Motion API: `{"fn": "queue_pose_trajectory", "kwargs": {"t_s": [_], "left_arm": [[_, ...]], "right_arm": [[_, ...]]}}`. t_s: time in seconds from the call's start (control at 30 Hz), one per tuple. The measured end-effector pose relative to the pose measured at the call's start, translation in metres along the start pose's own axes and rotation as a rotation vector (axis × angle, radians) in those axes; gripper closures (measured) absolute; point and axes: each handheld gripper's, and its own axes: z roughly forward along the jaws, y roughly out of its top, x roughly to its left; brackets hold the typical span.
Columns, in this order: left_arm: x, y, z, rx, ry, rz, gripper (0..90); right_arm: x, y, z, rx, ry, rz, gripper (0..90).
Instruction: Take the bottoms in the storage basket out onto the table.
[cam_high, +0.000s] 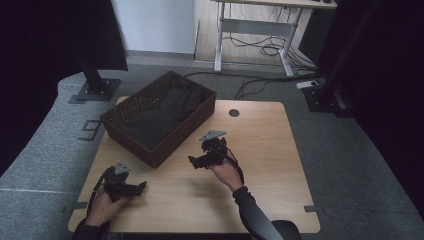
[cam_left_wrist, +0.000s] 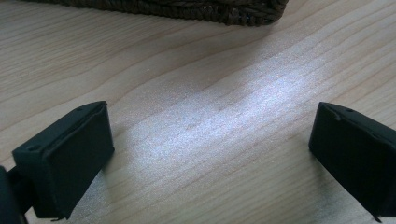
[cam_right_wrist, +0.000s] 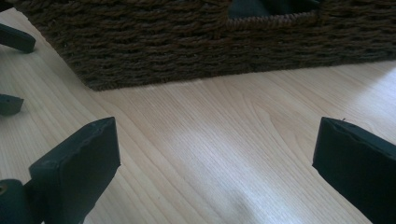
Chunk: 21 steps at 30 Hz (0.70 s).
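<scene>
A dark brown woven basket (cam_high: 131, 106) lined with black cloth (cam_high: 165, 112) sits on the left rear part of the wooden table (cam_high: 260, 150). My left gripper (cam_high: 141, 186) rests near the table's front left, pointing right; its jaws stand wide apart over bare wood, so it is open (cam_left_wrist: 210, 144). My right gripper (cam_high: 196, 160) hovers at the table's middle, just right of the basket's near corner, pointing left toward the basket wall (cam_right_wrist: 187, 42). It is open too (cam_right_wrist: 215, 158), with nothing between the jaws.
A round cable hole (cam_high: 234, 113) lies in the table behind the right gripper. A black stand base (cam_high: 95, 90) sits on the floor at the left rear, a white desk frame (cam_high: 255, 30) and cables behind. The left gripper's fingertips (cam_right_wrist: 14, 39) show far left.
</scene>
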Motion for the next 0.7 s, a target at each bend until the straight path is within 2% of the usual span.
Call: {"fn": "queue_pose_trajectory", "kwargs": {"t_s": [0.7], "left_arm": [[0.0, 0.0, 0.0, 0.0, 0.0, 0.0, 0.0]], "right_arm": [[0.014, 0.033, 0.022, -0.01, 0.038, 0.012, 1.0]]}}
